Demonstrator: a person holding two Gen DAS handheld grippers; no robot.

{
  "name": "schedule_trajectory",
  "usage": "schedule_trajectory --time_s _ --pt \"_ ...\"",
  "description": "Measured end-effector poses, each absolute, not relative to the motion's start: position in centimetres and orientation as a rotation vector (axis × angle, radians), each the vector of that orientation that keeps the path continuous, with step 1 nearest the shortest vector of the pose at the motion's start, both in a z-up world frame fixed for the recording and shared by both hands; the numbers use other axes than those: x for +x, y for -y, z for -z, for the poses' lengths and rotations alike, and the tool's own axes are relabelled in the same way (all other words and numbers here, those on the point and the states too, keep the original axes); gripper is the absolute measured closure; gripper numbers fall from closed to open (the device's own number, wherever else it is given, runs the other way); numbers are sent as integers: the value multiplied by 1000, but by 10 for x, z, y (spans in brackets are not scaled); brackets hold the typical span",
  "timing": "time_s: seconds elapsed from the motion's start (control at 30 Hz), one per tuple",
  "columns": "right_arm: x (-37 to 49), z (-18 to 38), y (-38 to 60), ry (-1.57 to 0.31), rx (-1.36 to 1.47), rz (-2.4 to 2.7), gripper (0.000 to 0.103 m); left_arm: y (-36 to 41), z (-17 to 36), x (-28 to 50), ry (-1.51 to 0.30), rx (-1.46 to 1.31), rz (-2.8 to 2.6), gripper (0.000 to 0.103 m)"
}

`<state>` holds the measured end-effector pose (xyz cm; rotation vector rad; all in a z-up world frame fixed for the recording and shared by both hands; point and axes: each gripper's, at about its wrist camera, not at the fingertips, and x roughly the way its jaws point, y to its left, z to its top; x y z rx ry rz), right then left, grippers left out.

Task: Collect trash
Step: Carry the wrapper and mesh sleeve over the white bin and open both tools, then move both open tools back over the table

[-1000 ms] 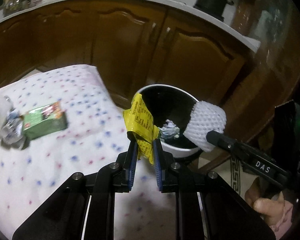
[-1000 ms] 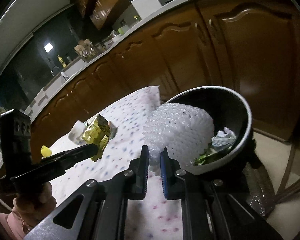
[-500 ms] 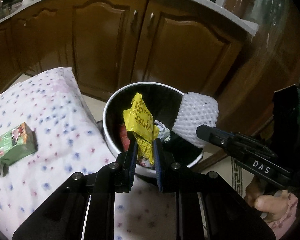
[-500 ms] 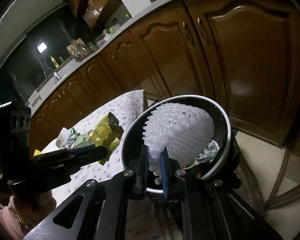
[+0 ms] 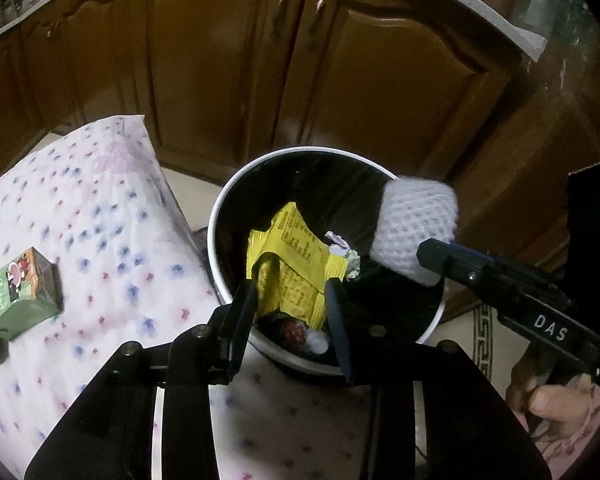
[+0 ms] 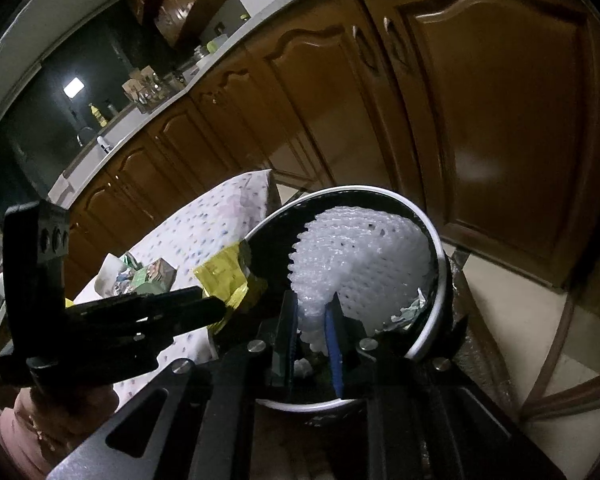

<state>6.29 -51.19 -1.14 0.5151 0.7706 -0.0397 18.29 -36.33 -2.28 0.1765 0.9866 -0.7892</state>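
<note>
both claws now over bin, opening; "das" legible.

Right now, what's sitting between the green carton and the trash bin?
Only bare flowered tablecloth lies between the green carton and the trash bin; the left wrist view shows that stretch plainly.

Home kitchen, brown wooden cabinet doors ran under a pale countertop, bottles and jars stood there, floral-cloth table nearby
</note>
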Motion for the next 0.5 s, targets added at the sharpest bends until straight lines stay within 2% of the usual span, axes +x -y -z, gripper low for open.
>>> schedule_trajectory --time_s 0.07,0.17,0.47,0.5 --pt "64 13 514 -772 525 39 65 360 23 182 -986 172 787 62" --pt "63 14 516 -773 539 40 60 355 23 180 -978 167 777 58" --pt "46 4 517 -720 571 74 59 348 20 177 -965 131 792 54" --pt "43 2 517 -710 574 79 59 347 18 178 -963 126 793 52"
